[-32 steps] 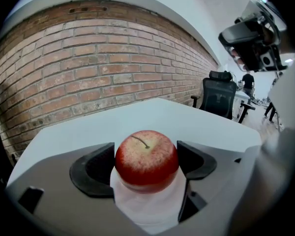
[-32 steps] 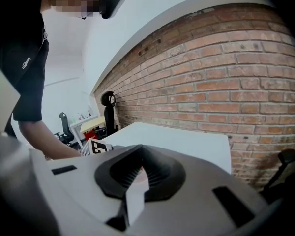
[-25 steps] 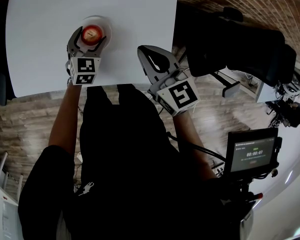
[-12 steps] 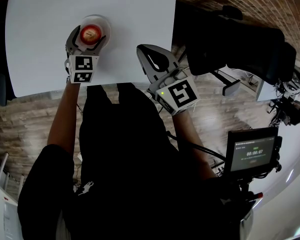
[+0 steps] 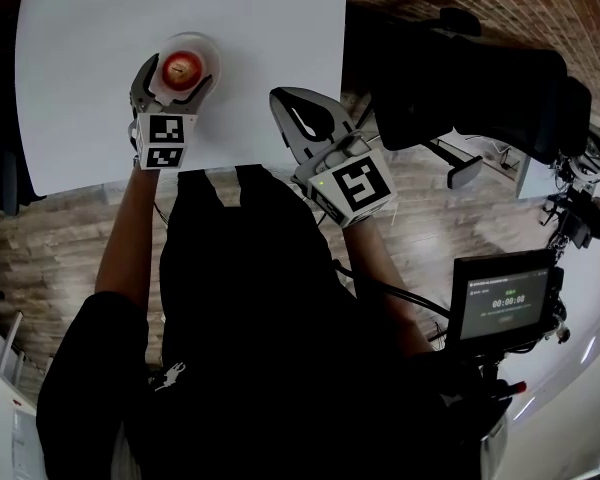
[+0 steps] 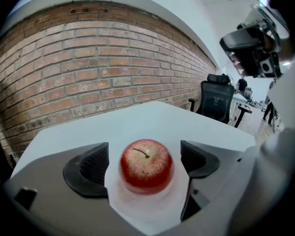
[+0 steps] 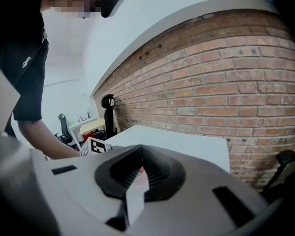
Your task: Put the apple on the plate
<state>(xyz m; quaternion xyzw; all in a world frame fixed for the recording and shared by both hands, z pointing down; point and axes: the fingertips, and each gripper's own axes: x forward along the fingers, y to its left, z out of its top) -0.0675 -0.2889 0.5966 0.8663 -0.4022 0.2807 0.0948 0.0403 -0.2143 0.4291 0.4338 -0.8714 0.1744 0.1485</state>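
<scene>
The pads (image 6: 91, 167) of the left gripper (image 6: 144, 163) are spread wide, having just been opening, and a gap is seen on each side between them and the apple (image 6: 146, 165). Nothing is pinched. The apple is set between the open jaws in the lower middle of the left gripper view. It rests on the plate (image 5: 206, 46), which is found on the table (image 5: 90, 28) in the upper left of the head view.

The right gripper (image 7: 137, 151) is held near the middle of the head view, well apart from the plate. Its tips are brought together on nothing, though a sliver of red, probably the apple far behind, is glimpsed through the hollow between the pads.

The step in hand is judged to be the release, with the placing itself seemingly done. The next move calls for the left gripper to be drawn straight back toward the lower edge of the frame, jaws kept wide, so that the apple is not brushed or rolled.

The apple is stood upright, its stem pointed up and leaned slightly to the upper left. Its stem-to-base axis is held roughly vertical, and little difference in length is shown between that axis and its width.
</scene>
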